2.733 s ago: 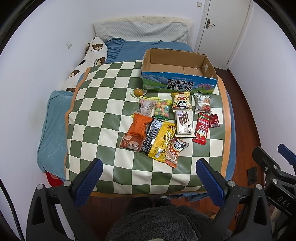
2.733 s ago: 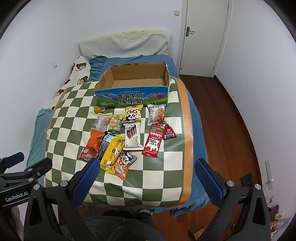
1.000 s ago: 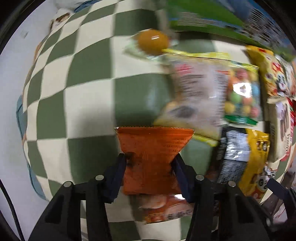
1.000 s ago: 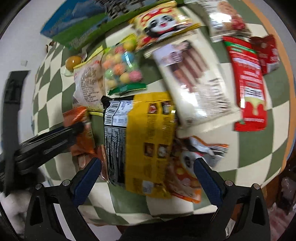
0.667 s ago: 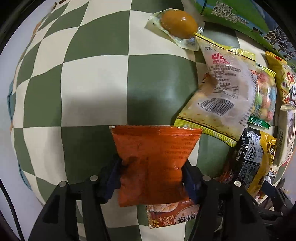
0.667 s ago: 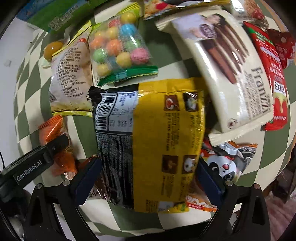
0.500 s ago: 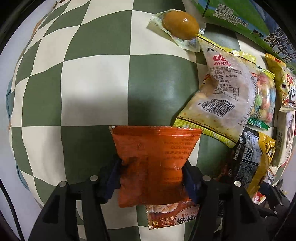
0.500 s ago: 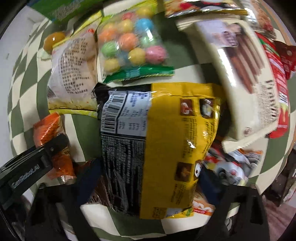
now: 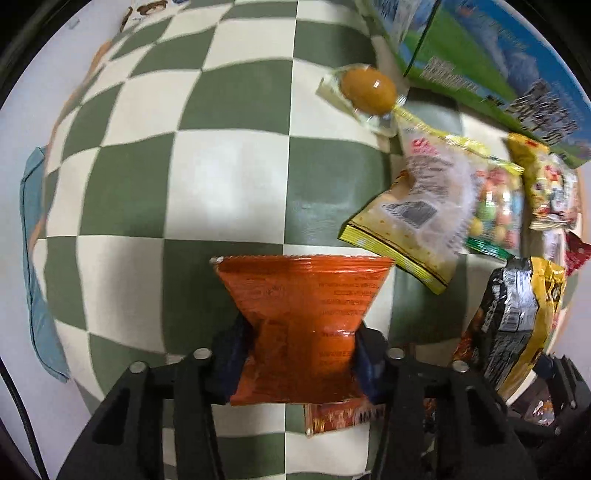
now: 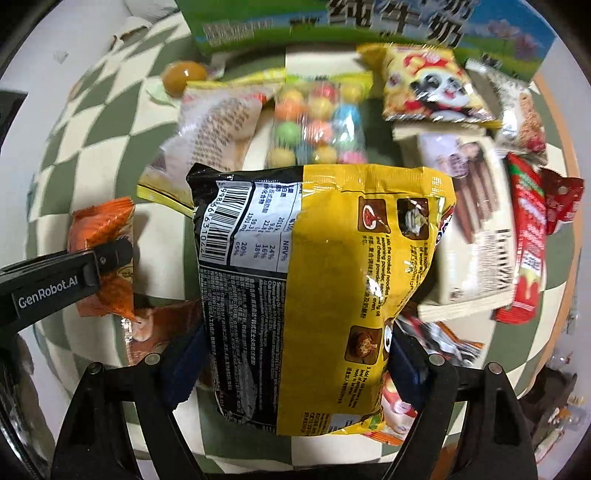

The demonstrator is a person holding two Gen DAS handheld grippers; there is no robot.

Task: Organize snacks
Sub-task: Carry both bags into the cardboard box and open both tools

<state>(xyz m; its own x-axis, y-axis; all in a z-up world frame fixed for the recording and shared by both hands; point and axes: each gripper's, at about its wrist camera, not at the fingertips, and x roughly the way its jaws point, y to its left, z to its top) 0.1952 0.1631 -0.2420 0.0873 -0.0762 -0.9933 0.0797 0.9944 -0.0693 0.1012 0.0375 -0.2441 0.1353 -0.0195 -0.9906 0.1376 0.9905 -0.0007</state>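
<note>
Since half a second ago our right gripper (image 10: pixel 293 354) has closed on the glossy yellow-and-black noodle bag (image 10: pixel 317 280), raised above the checkered blanket (image 9: pixel 229 173). Our left gripper (image 9: pixel 301 356) pinches the crinkly orange packet (image 9: pixel 303 317) at its waist.

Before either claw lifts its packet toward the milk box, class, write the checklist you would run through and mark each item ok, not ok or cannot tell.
1. Left claw shut on the orange packet: ok.
2. Right claw shut on the yellow-and-black noodle packet: ok.
3. Neither packet snagged on neighbouring snacks: cannot tell; another wrapper lies under the orange one.
4. Milk box ahead: ok.
5. Box has room inside: cannot tell.
</note>
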